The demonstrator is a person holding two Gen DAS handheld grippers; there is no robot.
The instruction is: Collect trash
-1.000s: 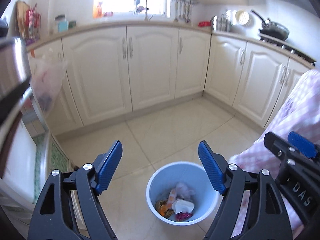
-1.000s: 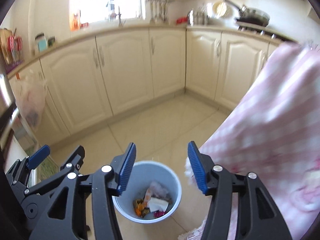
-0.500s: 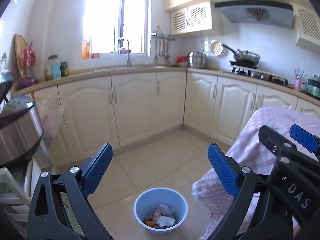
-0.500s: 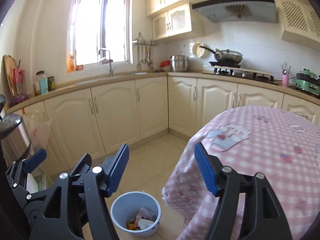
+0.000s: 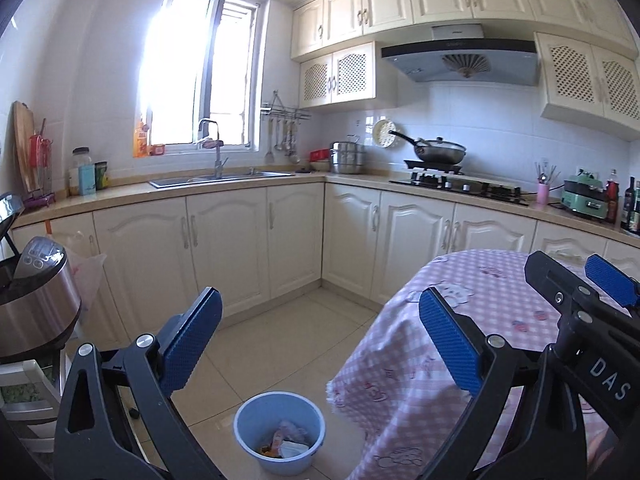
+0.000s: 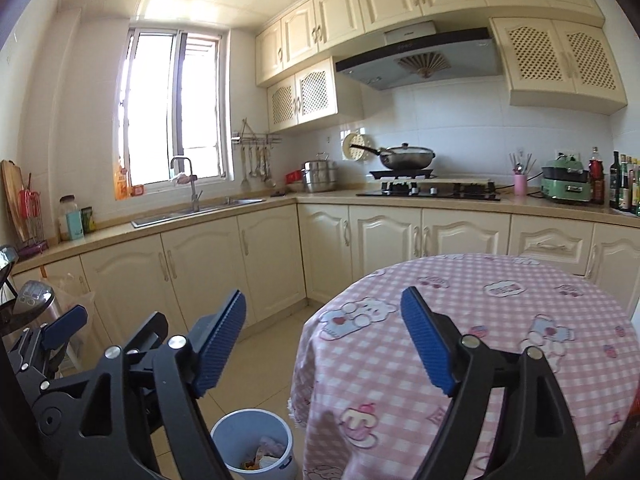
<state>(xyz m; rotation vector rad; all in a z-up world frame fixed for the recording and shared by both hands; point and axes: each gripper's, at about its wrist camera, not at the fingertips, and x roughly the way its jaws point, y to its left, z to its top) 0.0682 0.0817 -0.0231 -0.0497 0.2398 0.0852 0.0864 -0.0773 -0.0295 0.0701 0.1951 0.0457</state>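
Left gripper [image 5: 320,340] fingers spread wide, nothing between. Right gripper [image 6: 324,344] fingers wide-ish and opening, nothing between either. Blue bin [image 5: 279,432] on floor tiles just beside hanging edge of pink checked tablecloth [image 6: 500,320], trash [image 5: 286,442] piled inside at bottom. Tabletop itself looks bare of trash.

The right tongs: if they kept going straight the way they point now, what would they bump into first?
Probably the pink checked tablecloth on the round table: the open, empty right tongs point slightly downward across its near edge. Depth is hard to judge; if they cleared it, the cream cabinets come next.
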